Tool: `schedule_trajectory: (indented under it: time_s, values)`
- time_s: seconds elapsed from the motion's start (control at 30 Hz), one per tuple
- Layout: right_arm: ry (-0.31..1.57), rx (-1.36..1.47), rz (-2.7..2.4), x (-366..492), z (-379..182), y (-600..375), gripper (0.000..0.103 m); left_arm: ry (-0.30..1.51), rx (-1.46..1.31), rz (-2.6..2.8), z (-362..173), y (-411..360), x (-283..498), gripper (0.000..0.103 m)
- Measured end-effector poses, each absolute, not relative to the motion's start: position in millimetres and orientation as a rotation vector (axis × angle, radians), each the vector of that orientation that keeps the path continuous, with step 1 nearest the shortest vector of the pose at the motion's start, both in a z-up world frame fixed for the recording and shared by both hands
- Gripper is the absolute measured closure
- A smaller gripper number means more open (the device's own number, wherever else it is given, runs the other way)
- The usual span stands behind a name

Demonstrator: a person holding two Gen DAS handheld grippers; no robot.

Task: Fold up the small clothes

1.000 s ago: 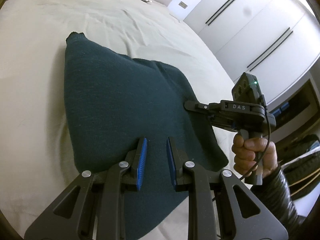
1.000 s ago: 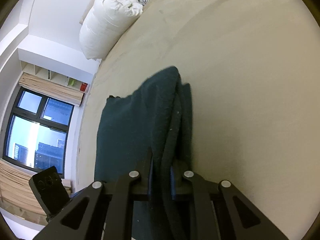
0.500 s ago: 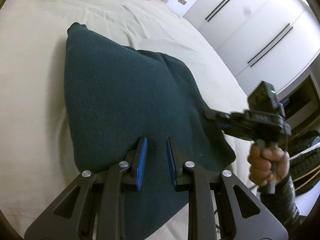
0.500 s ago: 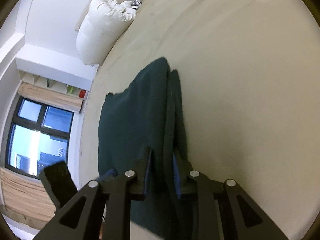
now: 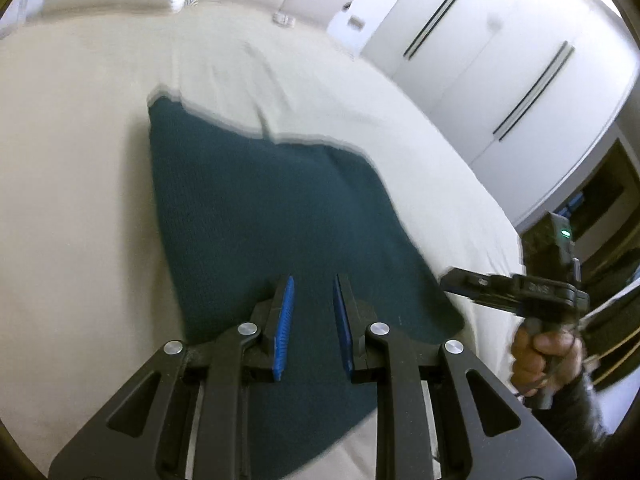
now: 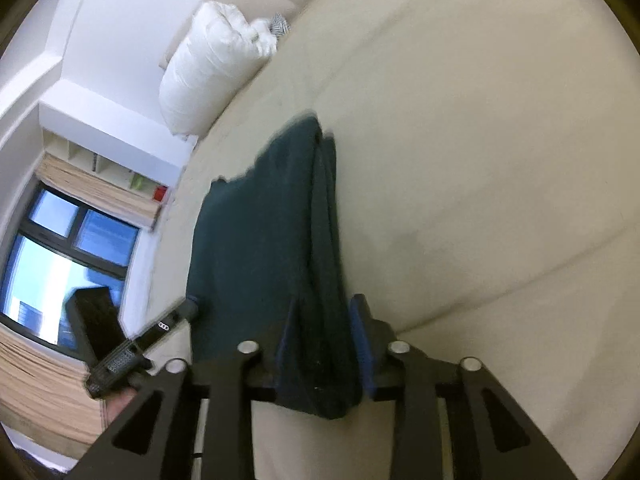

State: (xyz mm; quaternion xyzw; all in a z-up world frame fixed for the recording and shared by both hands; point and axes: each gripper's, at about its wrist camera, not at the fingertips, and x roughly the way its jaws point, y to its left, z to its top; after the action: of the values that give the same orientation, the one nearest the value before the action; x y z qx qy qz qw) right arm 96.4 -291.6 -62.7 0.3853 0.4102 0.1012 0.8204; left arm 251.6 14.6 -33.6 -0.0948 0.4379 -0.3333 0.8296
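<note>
A dark teal knit garment (image 5: 256, 216) lies folded on the cream bed (image 5: 80, 160). My left gripper (image 5: 312, 300) hovers over its near part, jaws open a little, with nothing between the blue pads (image 5: 285, 320). My right gripper (image 5: 452, 276) shows at the right in the left wrist view, off the garment's right corner. In the right wrist view the right gripper (image 6: 324, 320) has open jaws, with the garment's thick folded edge (image 6: 320, 280) lying between them. The left gripper (image 6: 192, 308) shows at the left there.
A white pillow (image 6: 212, 72) lies at the head of the bed. White wardrobe doors (image 5: 500, 60) stand beyond the bed's right side. A window (image 6: 52, 256) with shelves above is to the left. The bed edge (image 5: 492, 216) runs near the right gripper.
The right gripper's jaws have opened from around the garment's edge and it has drawn back to the right, off the garment. The left gripper has pulled back a little.
</note>
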Motion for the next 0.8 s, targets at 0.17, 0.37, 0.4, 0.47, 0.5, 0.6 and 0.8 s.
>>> schedule_trajectory:
  time_s: [0.17,0.37,0.4,0.47,0.5,0.6,0.8]
  values:
    - [0.829,0.844,0.359,153,-45,-277,0.071,0.970,-0.170,-0.637,-36,9,317,0.084]
    - [0.952,0.823,0.389,245,-72,-241,0.071,1.031,-0.120,-0.601,-60,-12,356,0.084]
    - [0.979,0.826,0.376,256,-84,-239,0.071,1.028,-0.133,-0.596,-65,-11,358,0.084]
    - [0.988,0.863,0.346,263,-96,-246,0.076,1.023,-0.157,-0.598,-70,-8,360,0.084]
    - [0.988,0.871,0.339,263,-99,-249,0.082,1.023,-0.161,-0.597,-71,-8,361,0.084]
    - [0.980,0.849,0.350,259,-102,-255,0.091,1.000,-0.129,-0.599,-69,-11,350,0.084]
    - [0.906,0.840,0.381,221,-77,-257,0.059,0.959,-0.127,-0.567,-52,-5,325,0.084]
